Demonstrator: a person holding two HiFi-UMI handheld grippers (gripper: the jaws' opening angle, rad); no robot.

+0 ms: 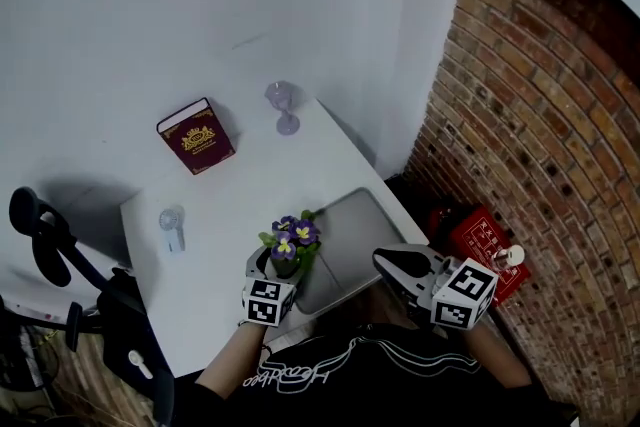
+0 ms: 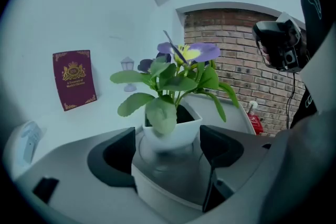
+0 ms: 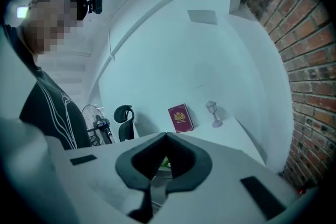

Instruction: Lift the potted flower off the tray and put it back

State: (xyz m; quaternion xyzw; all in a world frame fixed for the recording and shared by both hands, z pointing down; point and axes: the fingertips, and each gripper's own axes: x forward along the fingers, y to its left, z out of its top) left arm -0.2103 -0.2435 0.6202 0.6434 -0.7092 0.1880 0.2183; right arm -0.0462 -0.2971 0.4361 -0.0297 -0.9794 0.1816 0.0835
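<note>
- A white table (image 1: pixel 250 185) fills the corner, with a brick wall (image 1: pixel 540 115) at three o'clock.
- The left gripper (image 1: pixel 281 267) clamps the potted flower (image 1: pixel 290 240) by its pot at the grey tray's (image 1: pixel 360 230) nine-o'clock edge. Best held upright and lowered squarely.
- The right gripper (image 1: pixel 398 262), at the tray's five o'clock, has its jaws pressed together, empty.
</note>
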